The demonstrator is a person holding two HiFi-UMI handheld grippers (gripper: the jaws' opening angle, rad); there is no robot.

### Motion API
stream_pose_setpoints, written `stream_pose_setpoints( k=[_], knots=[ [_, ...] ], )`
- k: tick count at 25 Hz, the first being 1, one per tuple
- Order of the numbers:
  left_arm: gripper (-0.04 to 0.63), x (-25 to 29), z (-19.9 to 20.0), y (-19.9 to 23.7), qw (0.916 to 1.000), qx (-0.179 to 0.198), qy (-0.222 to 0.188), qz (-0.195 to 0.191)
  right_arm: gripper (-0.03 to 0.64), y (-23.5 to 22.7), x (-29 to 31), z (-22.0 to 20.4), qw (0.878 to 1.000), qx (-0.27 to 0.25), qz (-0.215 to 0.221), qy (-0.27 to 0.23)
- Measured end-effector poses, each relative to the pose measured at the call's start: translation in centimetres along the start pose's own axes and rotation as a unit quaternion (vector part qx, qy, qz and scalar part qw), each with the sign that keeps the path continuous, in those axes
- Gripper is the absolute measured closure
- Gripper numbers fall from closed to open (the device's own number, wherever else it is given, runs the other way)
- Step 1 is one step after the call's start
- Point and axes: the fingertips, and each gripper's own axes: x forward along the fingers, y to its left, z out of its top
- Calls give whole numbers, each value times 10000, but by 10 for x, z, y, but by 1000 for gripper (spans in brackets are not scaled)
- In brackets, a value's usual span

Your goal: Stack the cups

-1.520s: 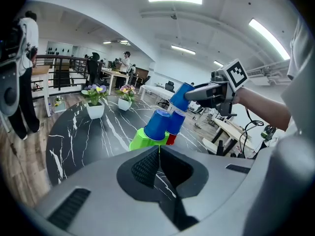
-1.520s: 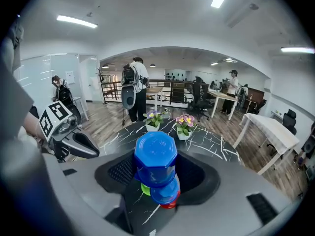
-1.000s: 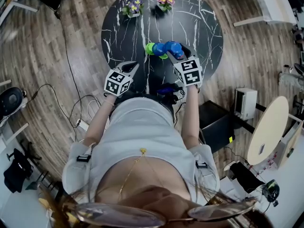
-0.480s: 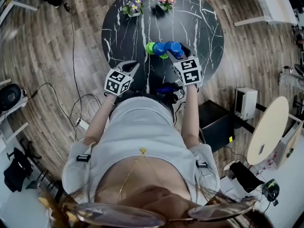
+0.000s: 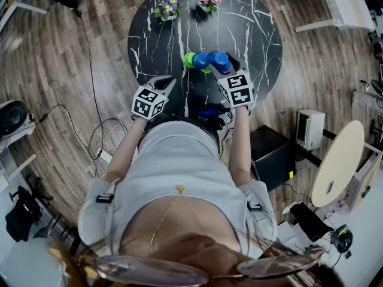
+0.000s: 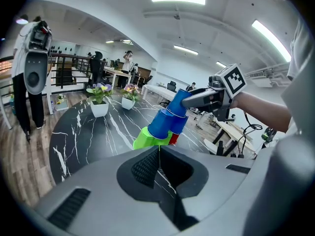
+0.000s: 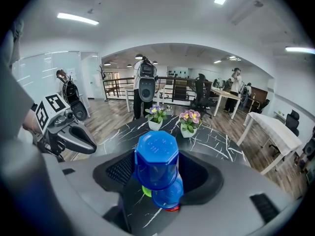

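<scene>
Blue cup (image 7: 156, 160) tops a leaning stack (image 5: 200, 61) of blue, green and red cups near the front of the black marbled worktop (image 5: 245, 23). The right gripper (image 5: 224, 63) straddles it, its jaws just opened wider and no longer pressing. The left gripper (image 5: 162, 83) sits beside the stack, jaws together and empty.

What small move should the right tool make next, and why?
Probably draw the right tool straight back. Its jaws have just been opening, the top blue cup stands between them, apparently free, on the stack, which seems to lean; pulling back gently should avoid tipping it.
</scene>
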Motion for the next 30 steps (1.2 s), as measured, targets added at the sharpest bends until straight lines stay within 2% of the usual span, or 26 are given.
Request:
stream_pose_setpoints(
  k=[30],
  knots=[
    [565, 6, 21, -5, 9997, 54, -180, -135, 319, 4, -27, -2, 9989, 221, 41, -414]
  ],
)
